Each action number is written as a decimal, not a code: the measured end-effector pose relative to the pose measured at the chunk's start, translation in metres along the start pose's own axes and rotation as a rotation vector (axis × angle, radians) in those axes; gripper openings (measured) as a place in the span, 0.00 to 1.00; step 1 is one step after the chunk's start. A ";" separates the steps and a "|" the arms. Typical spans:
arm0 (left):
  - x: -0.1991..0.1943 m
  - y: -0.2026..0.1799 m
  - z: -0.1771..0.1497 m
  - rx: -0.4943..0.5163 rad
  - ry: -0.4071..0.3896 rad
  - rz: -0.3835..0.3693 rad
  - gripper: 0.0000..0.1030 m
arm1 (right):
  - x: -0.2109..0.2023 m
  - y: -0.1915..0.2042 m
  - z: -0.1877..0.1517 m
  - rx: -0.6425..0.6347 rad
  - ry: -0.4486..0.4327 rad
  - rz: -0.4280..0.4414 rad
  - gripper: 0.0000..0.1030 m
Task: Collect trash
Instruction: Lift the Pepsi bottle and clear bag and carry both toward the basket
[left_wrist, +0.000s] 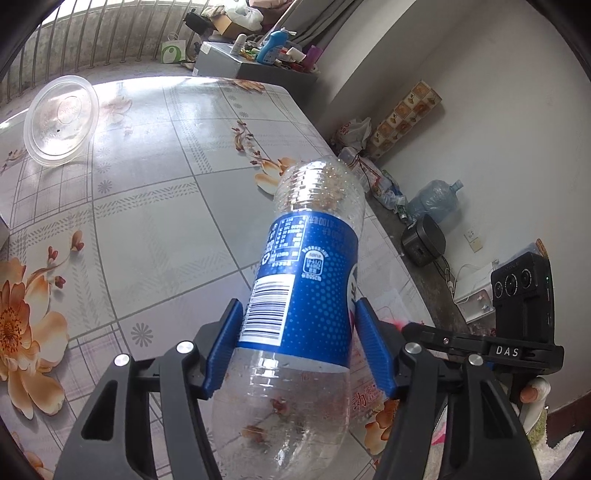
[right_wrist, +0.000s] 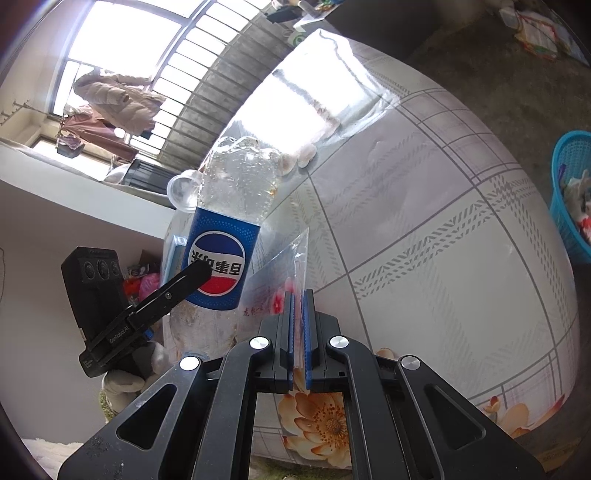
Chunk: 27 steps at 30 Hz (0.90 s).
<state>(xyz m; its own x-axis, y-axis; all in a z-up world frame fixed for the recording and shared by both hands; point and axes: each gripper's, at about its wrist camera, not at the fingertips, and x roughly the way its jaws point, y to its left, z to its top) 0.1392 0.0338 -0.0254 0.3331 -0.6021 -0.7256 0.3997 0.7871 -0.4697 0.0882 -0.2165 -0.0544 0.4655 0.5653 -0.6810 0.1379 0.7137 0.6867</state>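
floral table (left_wrist: 155, 221), clear bowl (left_wrist: 61, 118)

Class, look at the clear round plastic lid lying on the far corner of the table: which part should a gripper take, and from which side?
Grip the clear plastic lid by its thin rim, at the edge nearest the table's middle, coming in low from that side. It is wide, shallow and lies flat, so only the rim fits between the fingers. Both grippers look occupied now.

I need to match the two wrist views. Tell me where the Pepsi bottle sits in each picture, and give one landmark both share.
Left wrist: the Pepsi bottle fills the lower centre, clamped between the left gripper fingers.
Right wrist: the same bottle stands left of centre, beside the right gripper, which pinches a clear plastic bag.
Shared landmark: the floral tablecloth.
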 end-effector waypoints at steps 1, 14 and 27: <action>-0.002 -0.001 0.000 0.001 -0.011 -0.005 0.58 | -0.001 -0.001 0.000 0.000 -0.001 0.000 0.03; -0.027 -0.029 0.011 0.072 -0.071 -0.049 0.58 | -0.027 -0.012 0.000 0.022 -0.081 0.024 0.02; 0.016 -0.128 0.071 0.293 -0.019 -0.151 0.59 | -0.121 -0.087 0.006 0.186 -0.353 -0.028 0.02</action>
<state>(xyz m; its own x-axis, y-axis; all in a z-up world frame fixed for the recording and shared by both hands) 0.1540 -0.0862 0.0587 0.2660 -0.7140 -0.6476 0.6735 0.6183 -0.4051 0.0248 -0.3494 -0.0298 0.7267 0.3465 -0.5931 0.2954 0.6218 0.7253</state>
